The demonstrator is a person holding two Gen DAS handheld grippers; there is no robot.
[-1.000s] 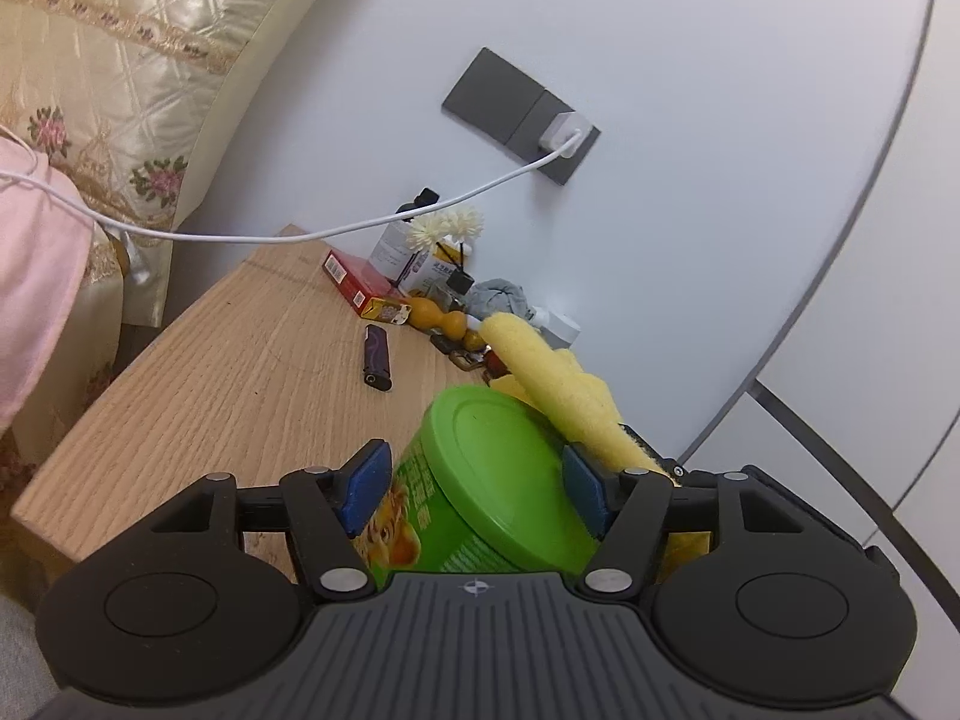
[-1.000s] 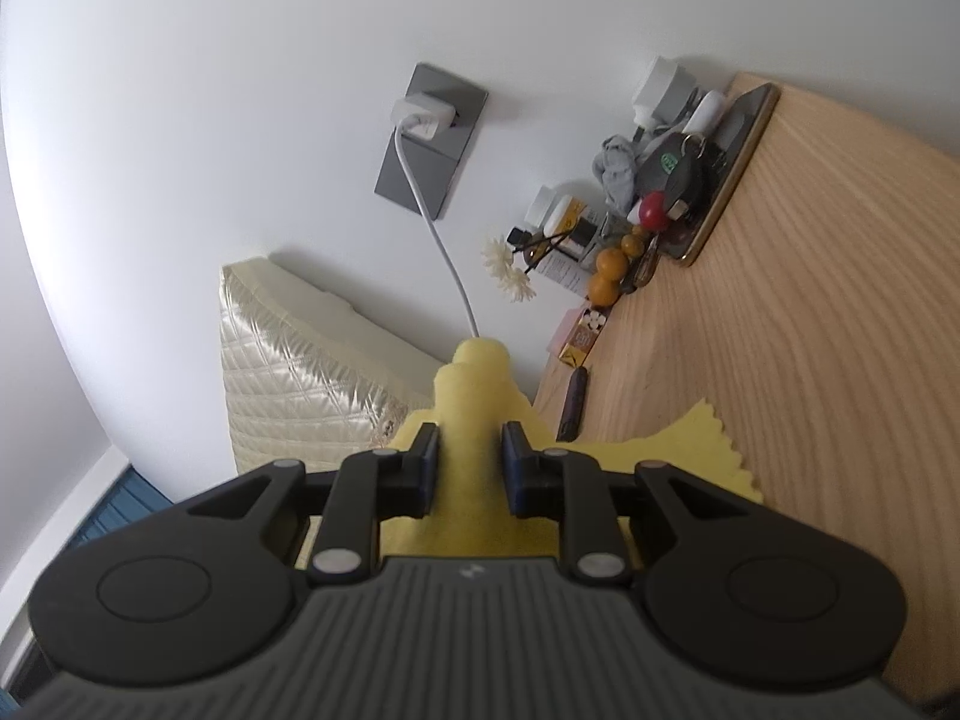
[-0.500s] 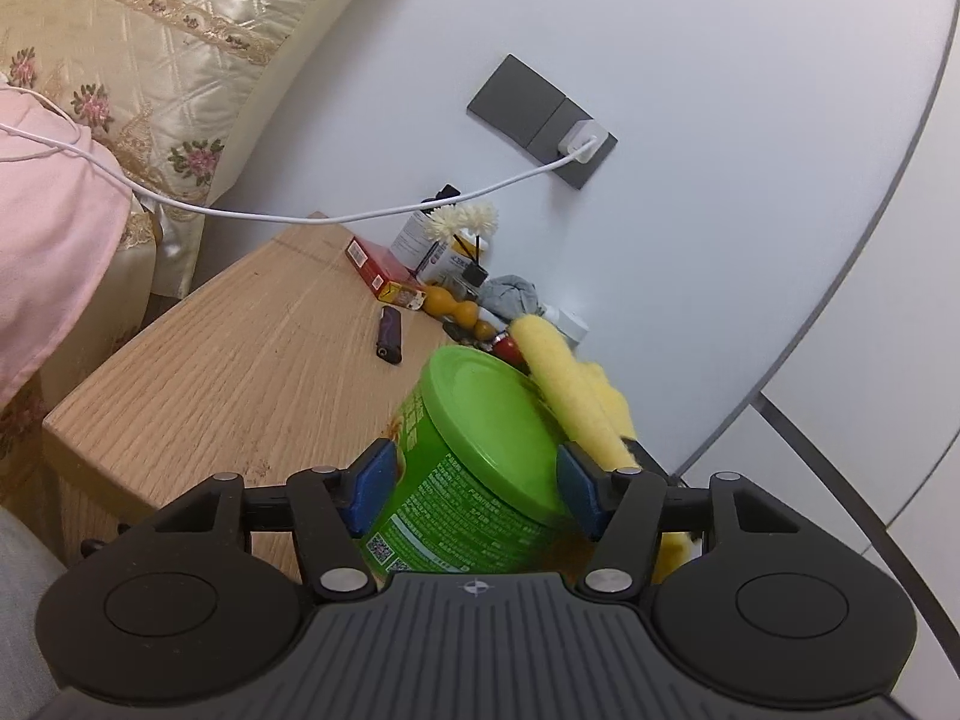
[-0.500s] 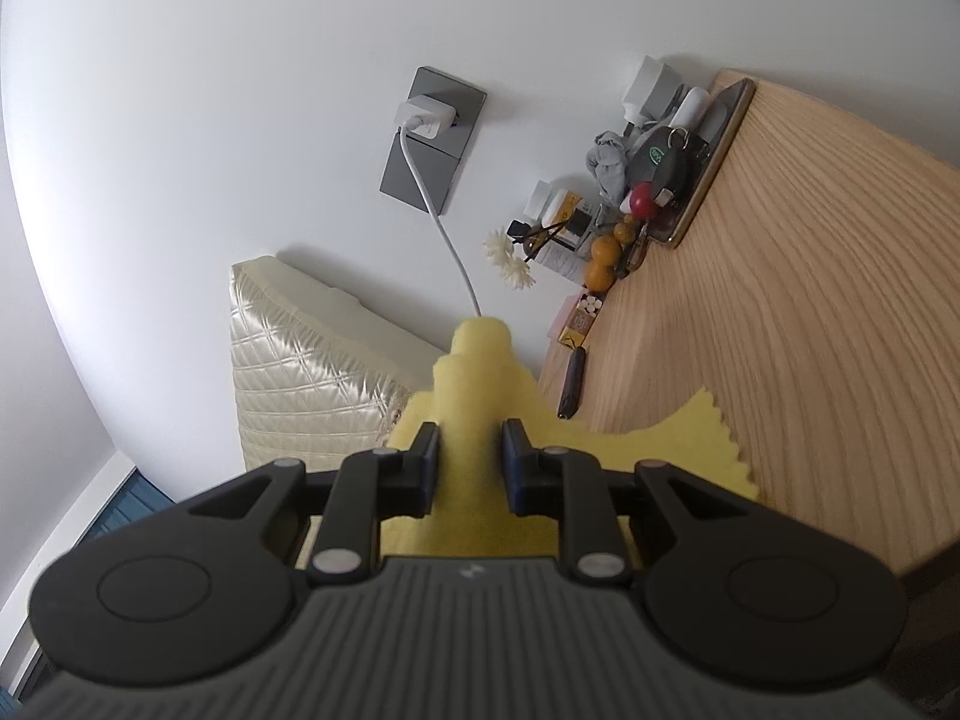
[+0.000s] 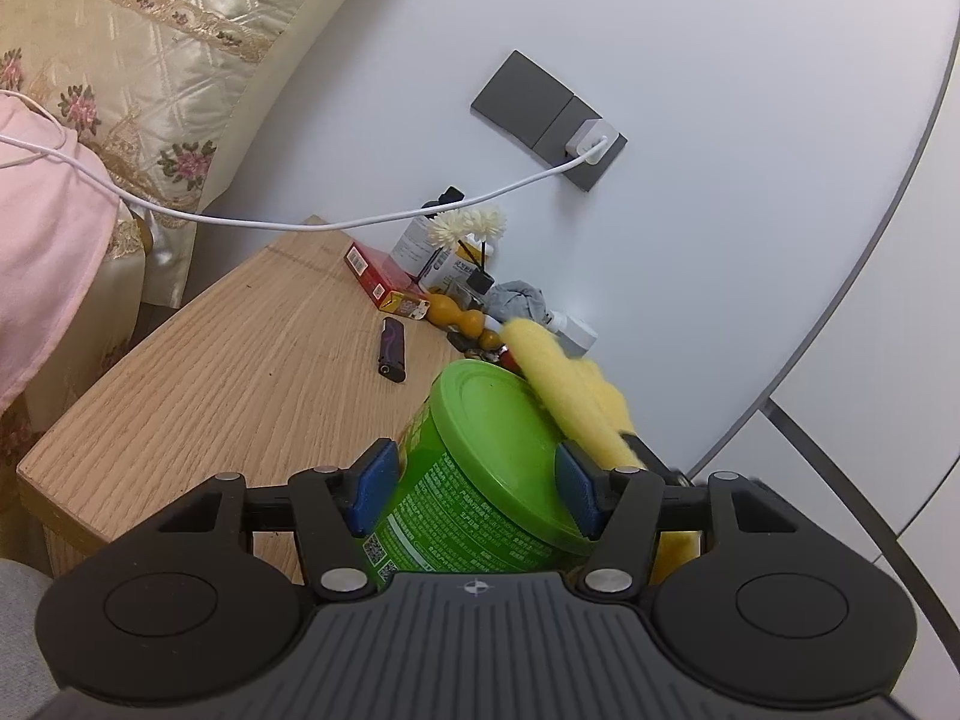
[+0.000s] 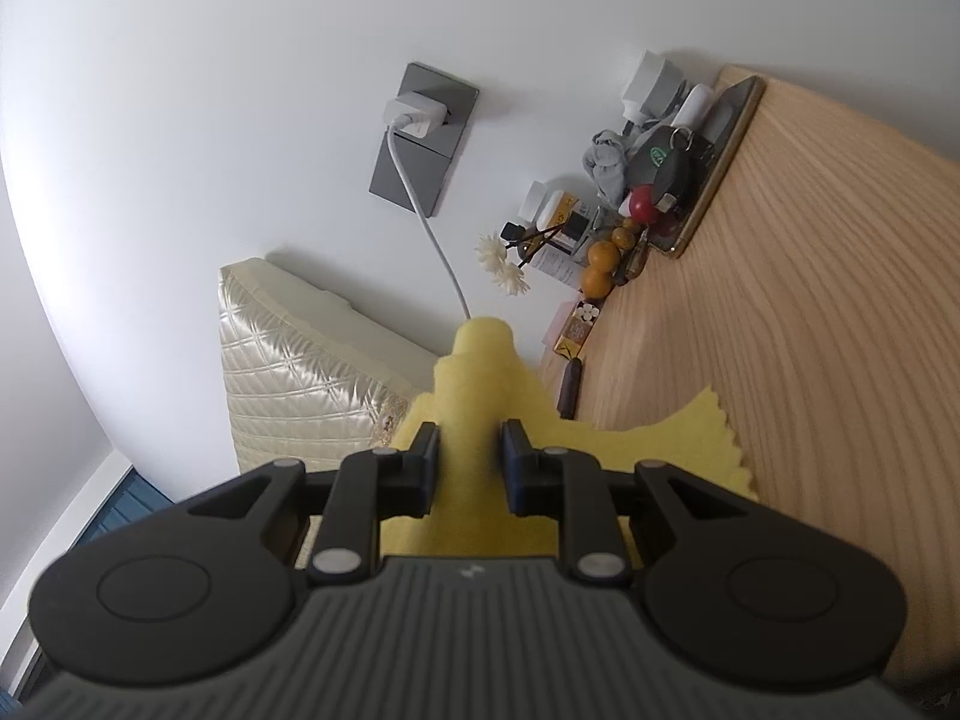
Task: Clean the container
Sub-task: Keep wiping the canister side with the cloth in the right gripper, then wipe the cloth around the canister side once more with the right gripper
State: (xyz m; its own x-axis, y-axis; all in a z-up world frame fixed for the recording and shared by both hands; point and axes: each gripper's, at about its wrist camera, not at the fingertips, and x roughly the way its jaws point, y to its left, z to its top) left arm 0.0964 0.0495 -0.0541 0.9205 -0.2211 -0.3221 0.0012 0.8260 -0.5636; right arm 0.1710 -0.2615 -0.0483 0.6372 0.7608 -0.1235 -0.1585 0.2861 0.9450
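The green cylindrical plastic container with a green lid (image 5: 480, 474) is held tilted above the light wooden table (image 5: 240, 360), lid end pointing away from the camera. The left claw (image 5: 474, 492) is clamped on the container, the blue pads (image 5: 372, 489) pressed against opposite sides of its body just below the lid rim.

The right claw (image 6: 468, 462) is closed on a bunched yellow cleaning cloth (image 6: 474, 378). In the left wrist view a rolled part of the cloth lies against the far right edge of the lid; whether it presses or merely touches cannot be told. The loose zigzag-cut corner hangs free toward the table in the right wrist view.

Judgement: the wiping step is in hand, at the lid and its rim.

Notes on doing the step well:
- The cloth is to be drawn across the lid in overlapping passes, then around the rim, where dirt is likely to collect.
- The container is best rotated within reach of the cloth, not the cloth stretched around it.
- Grip on the smooth label may slip under side load; wiping force is best directed toward a pad, not across the pads.
- The black lighter (image 5: 391, 350) and the clutter by the wall (image 5: 468, 294) sit well apart and are to be avoided.
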